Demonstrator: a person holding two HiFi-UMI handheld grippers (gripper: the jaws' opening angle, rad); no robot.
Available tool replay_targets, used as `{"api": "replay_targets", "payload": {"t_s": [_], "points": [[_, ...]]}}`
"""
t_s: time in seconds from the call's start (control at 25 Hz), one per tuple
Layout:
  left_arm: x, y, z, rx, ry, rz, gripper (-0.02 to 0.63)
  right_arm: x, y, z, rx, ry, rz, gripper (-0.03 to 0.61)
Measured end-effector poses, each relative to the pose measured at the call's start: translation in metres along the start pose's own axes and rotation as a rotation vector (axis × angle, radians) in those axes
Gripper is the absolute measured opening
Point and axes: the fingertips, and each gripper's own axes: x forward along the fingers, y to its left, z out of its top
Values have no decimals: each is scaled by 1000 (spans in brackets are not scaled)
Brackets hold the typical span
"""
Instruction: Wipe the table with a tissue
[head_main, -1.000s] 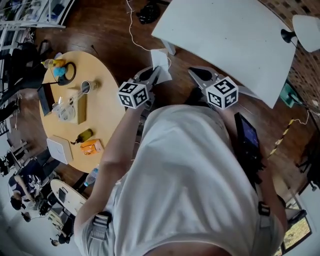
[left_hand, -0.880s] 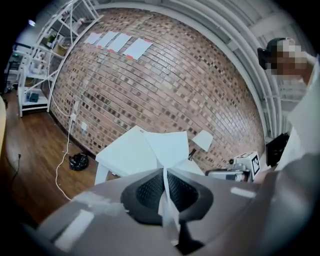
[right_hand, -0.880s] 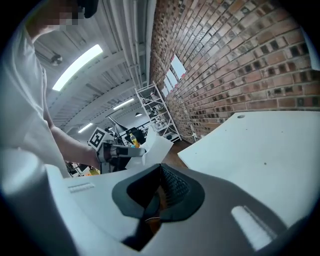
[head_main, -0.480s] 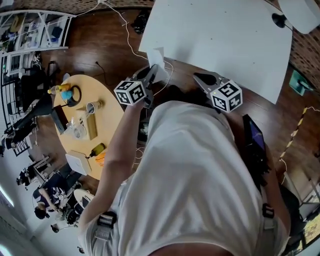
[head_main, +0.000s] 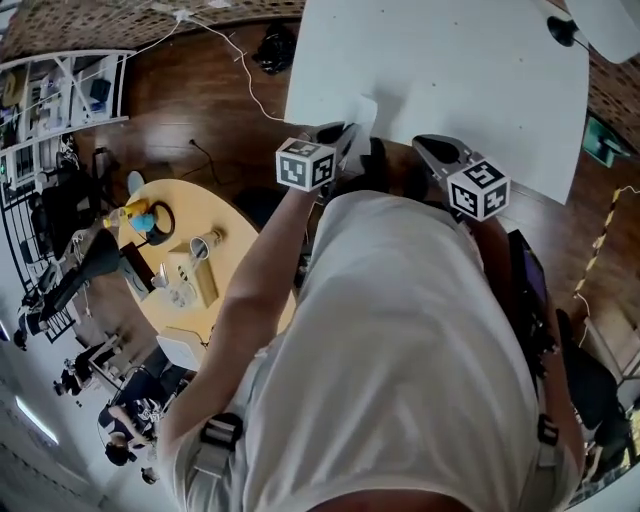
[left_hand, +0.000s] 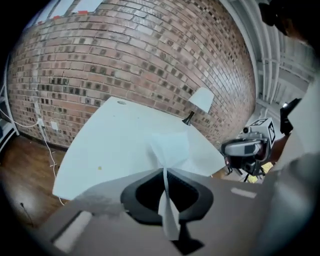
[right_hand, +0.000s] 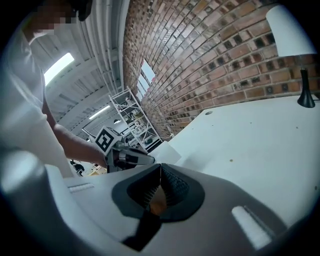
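Step in hand, as judged: approach to the wiping surface, with no wiping stroke begun. The left claw (left_hand: 165, 170) is clamped shut on the tissue (left_hand: 172, 147). The sheet is pinched into a narrow vertical fold between the pads; one end fans out ahead of the tips and the other hangs loose behind them. In the head view the tissue sits at 12 o'clock from the left claw tips, over the near edge of the white counter (head_main: 450, 70). No view confirms that it touches the surface. The right claw (right_hand: 160, 167) is closed, its ribbed pads meeting with nothing between them. It hangs at 3 o'clock from the left claw, also at the near edge of the counter. The next move calls for lowering the left claw until the free end of the tissue lies flat on the counter top, then dragging it across under light pressure. Only a thin fold is gripped, so heavy pressure could likely tear the sheet or pull it out of the pads. The tissue is thin, white, soft and creased, and will probably crumple rather than push. The counter top is smooth, matt white and flat with straight edges, bearing a few small specks. A table lamp (left_hand: 201, 100) with a pale conical shade on a dark stem stands at its far corner, at about 1 o'clock in the left gripper view. Behind it rises a rough brick wall (left_hand: 125, 50).
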Motion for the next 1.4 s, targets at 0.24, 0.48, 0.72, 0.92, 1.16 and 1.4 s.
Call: {"api": "replay_targets", "payload": {"t_s": [0.24, 0.48, 0.72, 0.92, 1.16, 1.4], "points": [[8, 58, -1, 91, 135, 106, 11, 24, -13, 24, 27, -16, -58, 9], [22, 87, -12, 397, 219, 184, 11, 35, -22, 22, 83, -22, -108, 9], [26, 109, -27, 540, 272, 270, 9, 35, -24, 17, 119, -31, -154, 9], [26, 129, -21, 554, 245, 311, 9, 34, -29, 9, 136, -44, -188, 9], [19, 152, -12, 666, 233, 371, 8, 31, -26, 8, 151, -61, -210, 9], [2, 192, 4, 639, 226, 449, 8, 24, -29, 11, 166, -69, -238, 9]]}}
